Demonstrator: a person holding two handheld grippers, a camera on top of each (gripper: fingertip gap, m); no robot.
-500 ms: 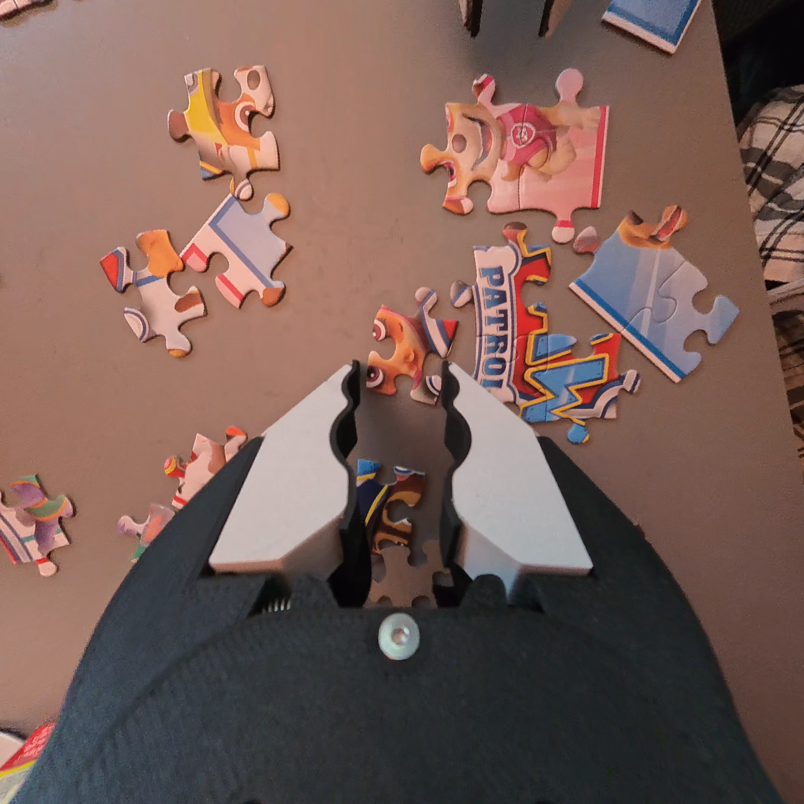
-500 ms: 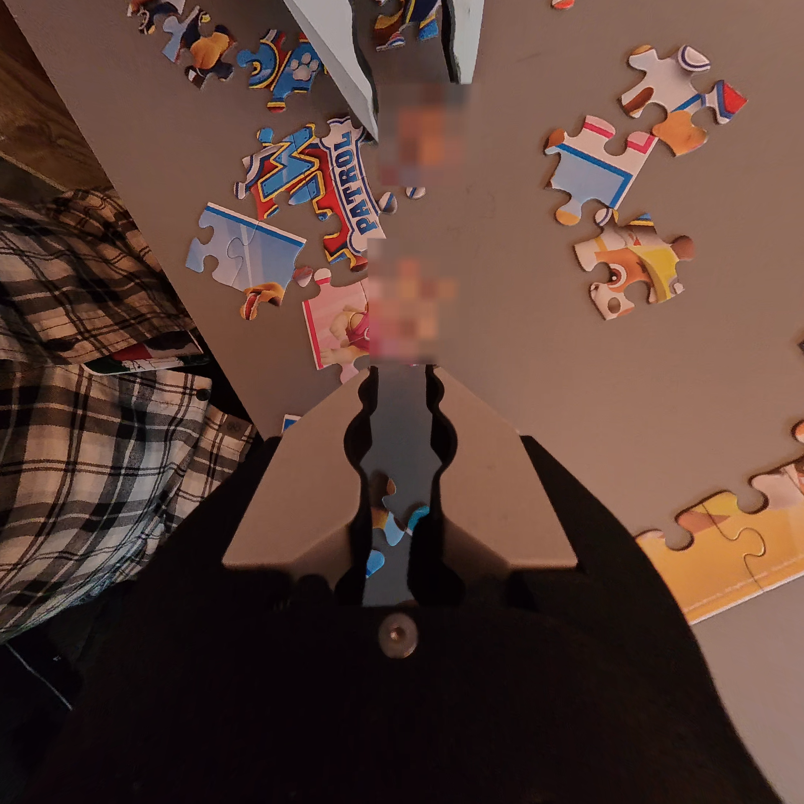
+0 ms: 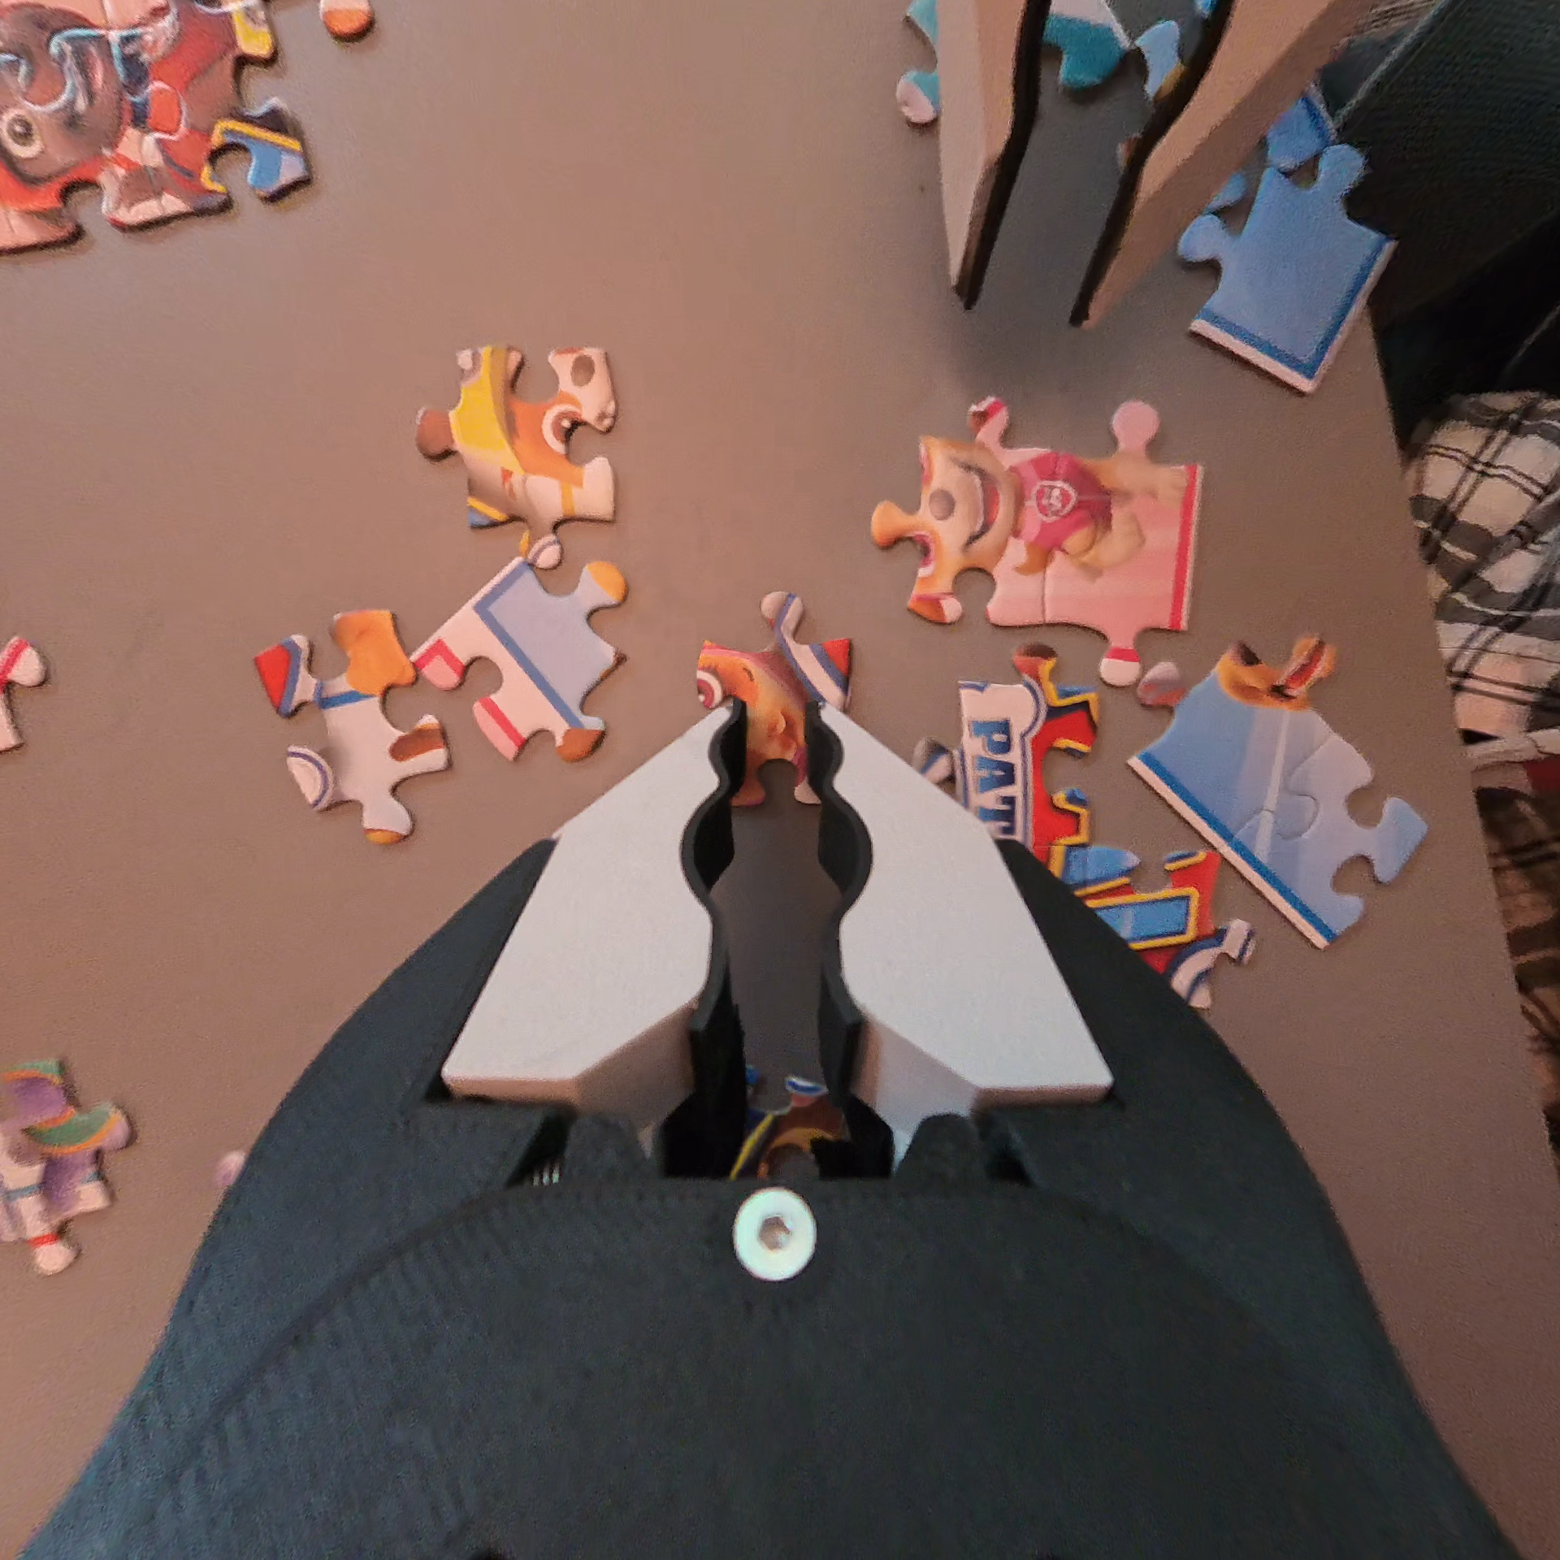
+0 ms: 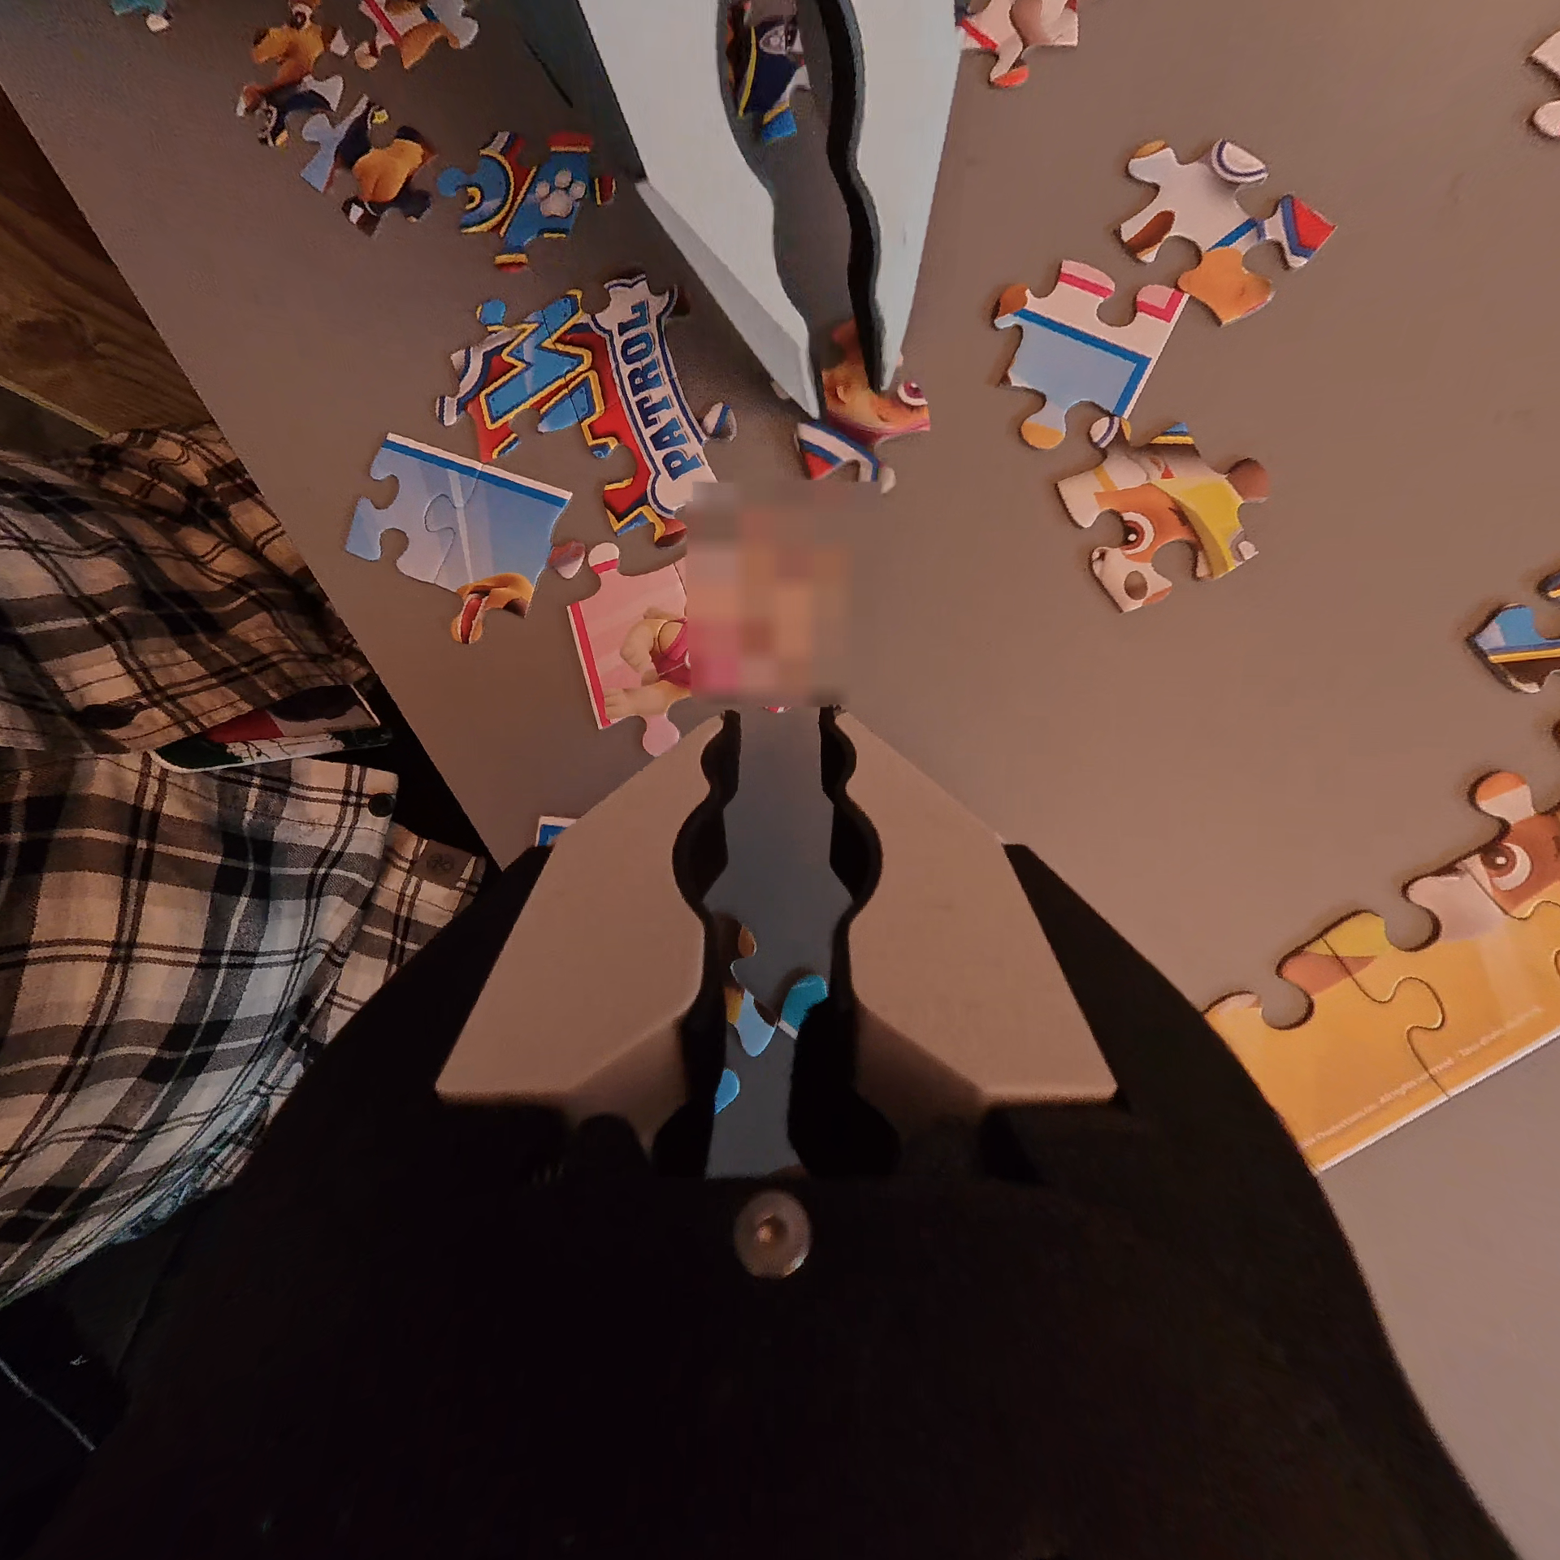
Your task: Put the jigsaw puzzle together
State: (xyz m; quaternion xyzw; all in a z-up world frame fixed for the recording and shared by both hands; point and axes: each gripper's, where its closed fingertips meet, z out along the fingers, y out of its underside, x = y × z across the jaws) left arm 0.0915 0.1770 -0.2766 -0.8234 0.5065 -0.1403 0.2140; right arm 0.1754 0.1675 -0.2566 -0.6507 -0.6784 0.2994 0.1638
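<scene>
Left gripper (image 3: pixel 772 717) is low over the grey table (image 3: pixel 717 295), jaws parted, tips straddling a loose orange-faced piece (image 3: pixel 772 684). Piece lies flat between the tips; whether the pads touch it cannot be told. In the right wrist view the same tips come down on this piece (image 4: pixel 869 405).

Right gripper (image 4: pixel 777 726) hovers above the table, jaws parted, nothing between them; tips sit just short of the pink two-piece cluster (image 3: pixel 1072 540).

Puzzle is unassembled, scattered flat on the table. Just right of the left gripper: red-blue logo cluster (image 3: pixel 1064 810), then pale blue edge pair (image 3: pixel 1266 802). Left of it: white-blue piece (image 3: pixel 523 658), touching a yellow-helmet piece (image 3: pixel 523 447) above and beside a red-cornered piece (image 3: pixel 354 726). A larger joined section (image 3: pixel 110 118) lies far left. Yellow border strip (image 4: pixel 1393 1013) lies right of the right gripper.

Plaid cloth (image 4: pixel 169 886) sits off the table edge.
</scene>
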